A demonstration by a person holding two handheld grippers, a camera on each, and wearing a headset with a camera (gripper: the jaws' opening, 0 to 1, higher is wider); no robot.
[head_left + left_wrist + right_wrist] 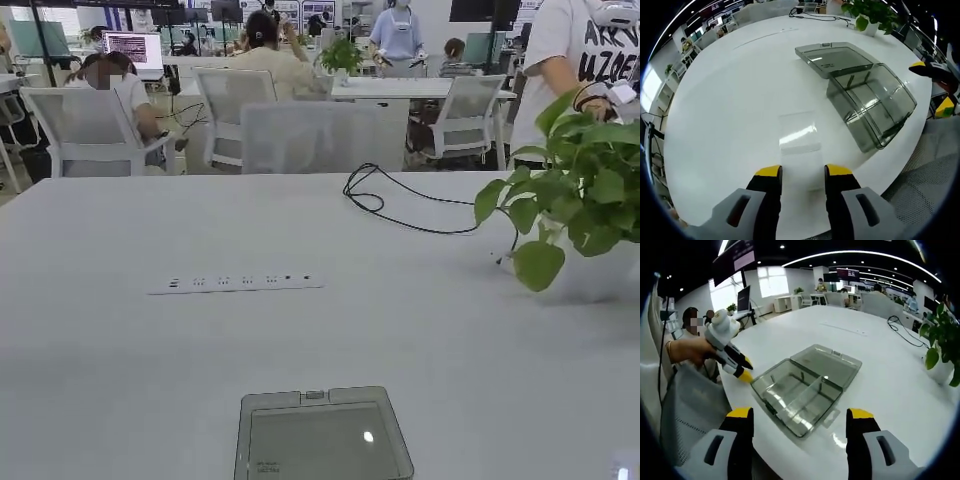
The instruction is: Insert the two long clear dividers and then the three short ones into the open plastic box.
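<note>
Left tool (802, 172): yellow-tipped jaws stand a narrow gap apart, nothing between them. In its own view it points down at the white table (730, 110). Just ahead of the tips we note one clear divider (799, 132) lying flat on the table, apart from the box (867, 107) and to that view's left of it.

Right tool (800, 413): jaws spread wide and empty, hovering just short of the box (795, 392). From the left gripper view the right tool (931, 85) shows at the far side of the box.

The box is smoky clear plastic and sits near the table's edge. Its lid (827, 362) is swung fully back and lies flat on the table. A line runs lengthwise through the interior; we cannot tell whether it is a seated divider or a moulded rib.

In the right gripper view a hand (687, 350) holds the left tool (744, 374), its tip close to the box's corner but not touching.

The head view looks across the table (100, 350), with the lid (320, 435) at the bottom edge. Beyond it lie a flush power strip (235, 283) and a looped black cable (400, 200). A leafy plant (580, 190) in a white pot (590, 275) stands to the right, well apart from the box. People sit on chairs at tables behind.
</note>
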